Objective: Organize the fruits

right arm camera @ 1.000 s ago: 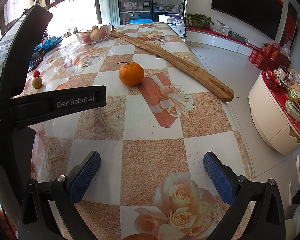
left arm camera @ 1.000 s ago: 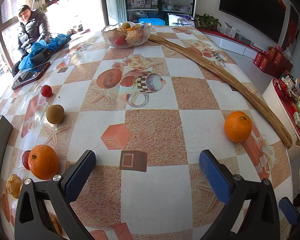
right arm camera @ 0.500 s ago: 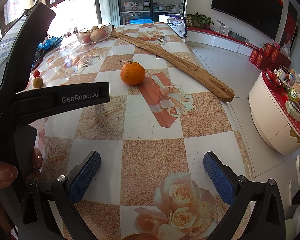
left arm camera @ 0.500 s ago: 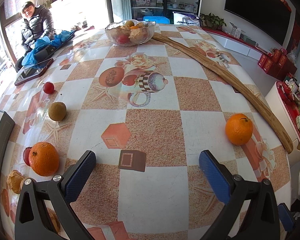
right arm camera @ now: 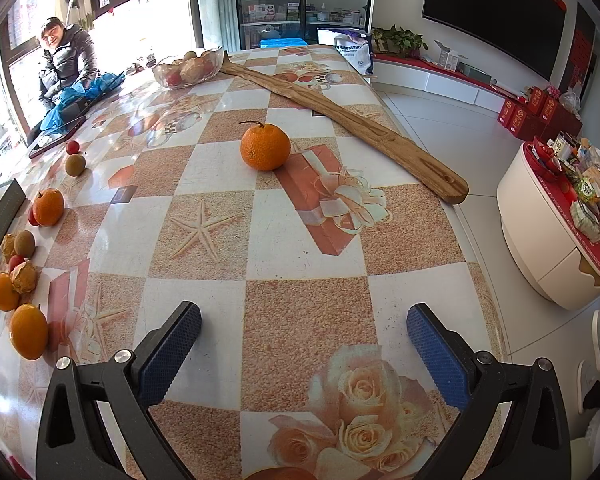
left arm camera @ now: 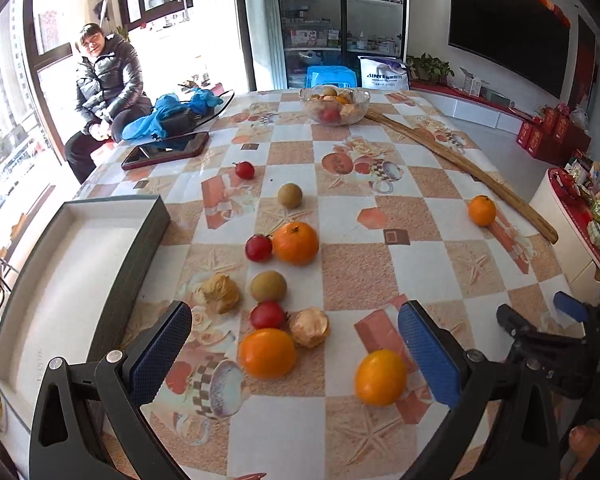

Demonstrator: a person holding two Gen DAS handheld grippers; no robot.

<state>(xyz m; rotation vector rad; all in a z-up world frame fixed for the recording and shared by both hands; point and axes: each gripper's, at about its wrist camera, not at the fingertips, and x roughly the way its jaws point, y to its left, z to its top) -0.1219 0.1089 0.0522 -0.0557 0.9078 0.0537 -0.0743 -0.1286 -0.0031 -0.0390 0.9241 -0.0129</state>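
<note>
The left gripper (left arm camera: pixel 294 354) hangs above the table (left arm camera: pixel 432 272) with its two blue fingers wide apart and nothing between them; the right gripper (right arm camera: pixel 304 354) is also spread wide and holds nothing, over a bare part of the patterned cloth. Below the left gripper lies a group of fruits; a smooth orange (left arm camera: pixel 267 353) is between the fingers in the left wrist view, and a wrinkled tan fruit (left arm camera: pixel 309 327) touches its upper right side; a small red fruit (left arm camera: pixel 267 315) sits just behind them, and a second smooth orange (left arm camera: pixel 380 377) lies near the right finger. Farther on there are a brown round fruit (left arm camera: pixel 268 286) and another wrinkled tan fruit (left arm camera: pixel 221 293), near each other; behind them a big orange (left arm camera: pixel 295 243) touches a red fruit (left arm camera: pixel 259 247). Still farther stand a second brown fruit (left arm camera: pixel 290 195) and a little red one (left arm camera: pixel 245 169), apart from each other. One orange with a stalk (right arm camera: pixel 265 146) lies alone, ahead of the right gripper, just beside a long wooden board (right arm camera: pixel 340 120). A grey tray (left arm camera: pixel 80 280) with a white inside stands at the left edge of the table. At the far end a glass bowl (left arm camera: pixel 335 105) holds more fruits; a dark phone (left arm camera: pixel 166 149) and a blue cloth (left arm camera: pixel 172 110) lie to its left. A person in a black jacket (left arm camera: pixel 106 84) sits by the window.
</note>
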